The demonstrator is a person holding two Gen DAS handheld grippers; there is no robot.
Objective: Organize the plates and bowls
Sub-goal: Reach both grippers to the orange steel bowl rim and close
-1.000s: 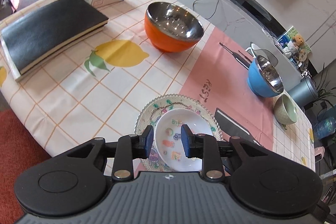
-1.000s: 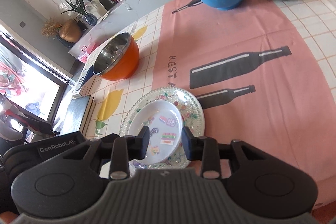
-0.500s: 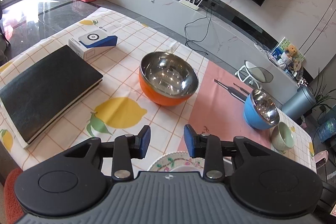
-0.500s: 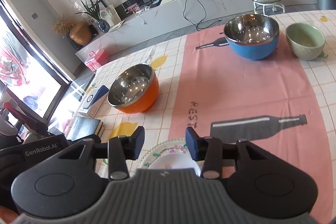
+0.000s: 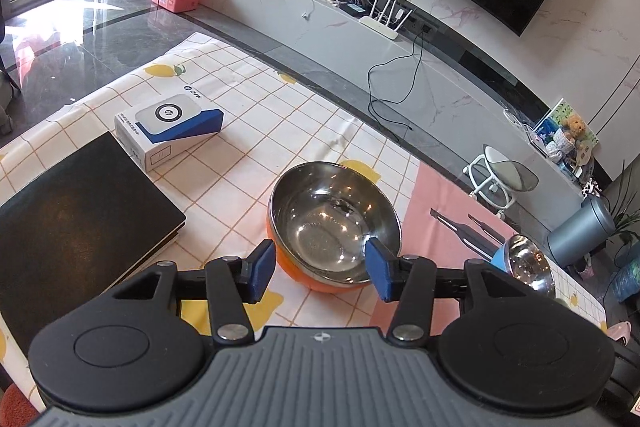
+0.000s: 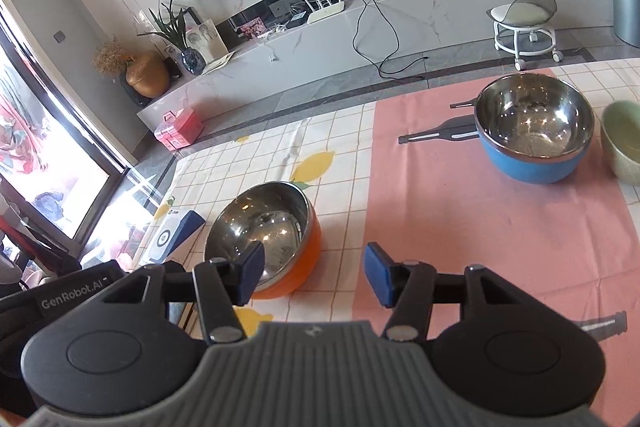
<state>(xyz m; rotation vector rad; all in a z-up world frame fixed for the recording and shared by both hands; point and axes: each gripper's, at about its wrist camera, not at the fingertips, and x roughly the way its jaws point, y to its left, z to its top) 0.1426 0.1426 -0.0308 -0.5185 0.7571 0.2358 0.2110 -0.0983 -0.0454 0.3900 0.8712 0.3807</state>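
While both of our grippers hang above the near edge of the table [image 5: 304,131], their fingers stand wide apart and hold nothing. Our left gripper [image 5: 320,269] frames the orange bowl [image 5: 334,227] almost squarely: the bowl sits straight ahead between the blue pads, close beyond their tips, its steel mouth facing up. From our right gripper [image 6: 310,277] the same orange bowl [image 6: 266,235] lies ahead and off to the left, partly behind the left pad, so we judge the left hand the nearer and better lined up for it. A round bowl offers no long axis, so any rim point would serve.

Farther along, on the pink runner toward the table's far right, the blue bowl [image 6: 534,129] stands upright with the green bowl [image 6: 622,143] just beside it, both well apart from the orange one. Toward the left edge lie a black book [image 5: 76,211] and, beyond it, a white and blue box [image 5: 168,131].
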